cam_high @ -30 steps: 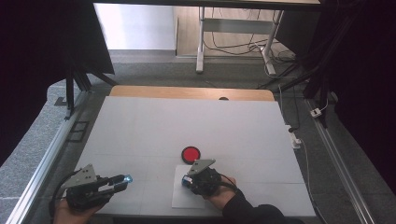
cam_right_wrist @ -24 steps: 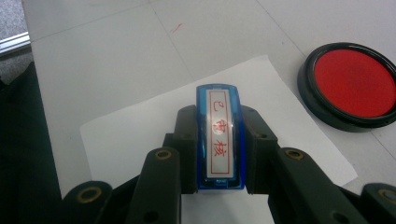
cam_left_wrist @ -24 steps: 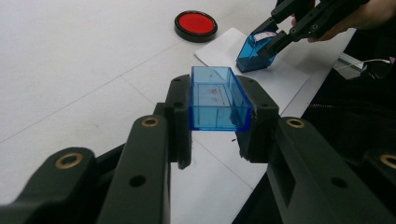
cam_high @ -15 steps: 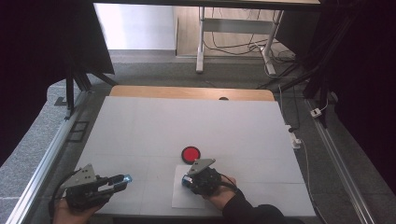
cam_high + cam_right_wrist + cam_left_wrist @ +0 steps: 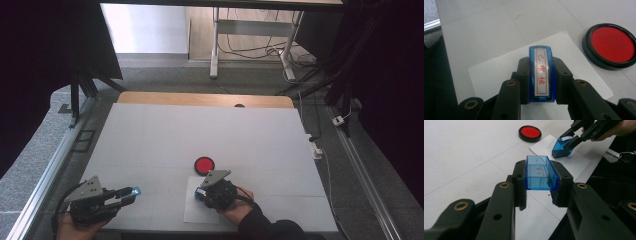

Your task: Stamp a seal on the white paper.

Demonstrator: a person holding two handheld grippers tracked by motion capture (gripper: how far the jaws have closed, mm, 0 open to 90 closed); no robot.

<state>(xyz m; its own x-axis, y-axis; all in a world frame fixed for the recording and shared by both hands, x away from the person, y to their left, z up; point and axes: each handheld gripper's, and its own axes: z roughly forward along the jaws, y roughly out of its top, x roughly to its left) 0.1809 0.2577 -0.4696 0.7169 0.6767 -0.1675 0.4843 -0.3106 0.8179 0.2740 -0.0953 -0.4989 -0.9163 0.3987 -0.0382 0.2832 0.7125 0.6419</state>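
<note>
The white table takes up most of the high view, with a strip of bare wood along its far edge. From up there the things on it are small: a sheet of white paper near the person's edge, and just beyond its far corner a round black ink pad with a red centre.

The right gripper sits over the paper, held from below by a hand in a dark sleeve. The left gripper is well apart from it, off towards the table's left near corner, with only a speck of blue showing at its tip.

The gripper views fill in what that speck is. In the left gripper view the fingers clamp a clear blue cap, open-ended and hollow, held above the table's near edge. Farther off in that same view, the right gripper presses a blue stamp down onto the paper at a tilt.

The right gripper view looks down on that stamp from above: its fingers grip the blue body on both sides, and the top face carries a white label with red characters in a red frame. The ink pad lies just beside the paper's corner, at the upper right of that view.
</note>
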